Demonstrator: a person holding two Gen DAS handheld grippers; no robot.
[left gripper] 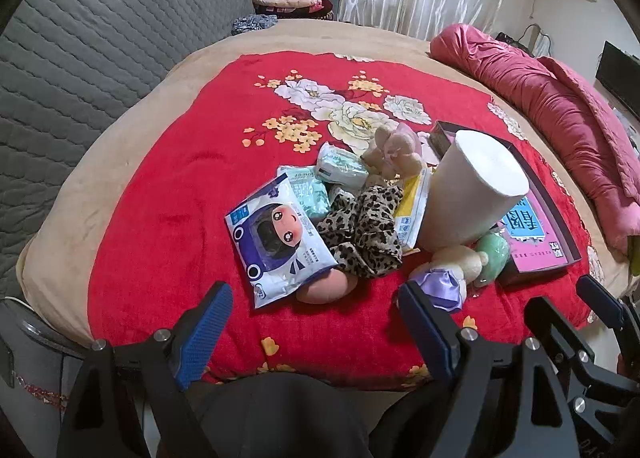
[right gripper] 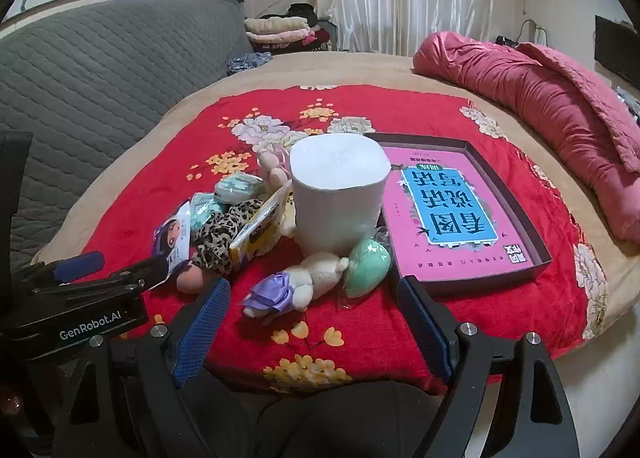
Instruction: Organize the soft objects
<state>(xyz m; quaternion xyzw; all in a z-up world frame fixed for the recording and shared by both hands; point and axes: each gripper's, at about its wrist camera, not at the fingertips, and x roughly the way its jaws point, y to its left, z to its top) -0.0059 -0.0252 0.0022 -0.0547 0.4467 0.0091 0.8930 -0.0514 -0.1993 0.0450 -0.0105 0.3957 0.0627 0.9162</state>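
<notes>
Clearly "GenRobot.AI" on left gripper (right gripper: 120, 270)

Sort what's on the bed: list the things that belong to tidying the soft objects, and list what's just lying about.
Belongs to the job:
paper roll
leopard cloth
plush toy with purple bow
green puff
cartoon-face packet
open box

Just lying about:
pink quilt
folded clothes
grey quilted cover

Readable in white on the black body of the left gripper (right gripper: 100, 258), at the left edge of the right wrist view: "GenRobot.AI". Upside down on the pink book (right gripper: 452, 214) lying in the dark tray (right gripper: 544, 258), big Chinese characters on a blue panel: 看图说话写话. Smaller print on the packets too small to read.
</notes>
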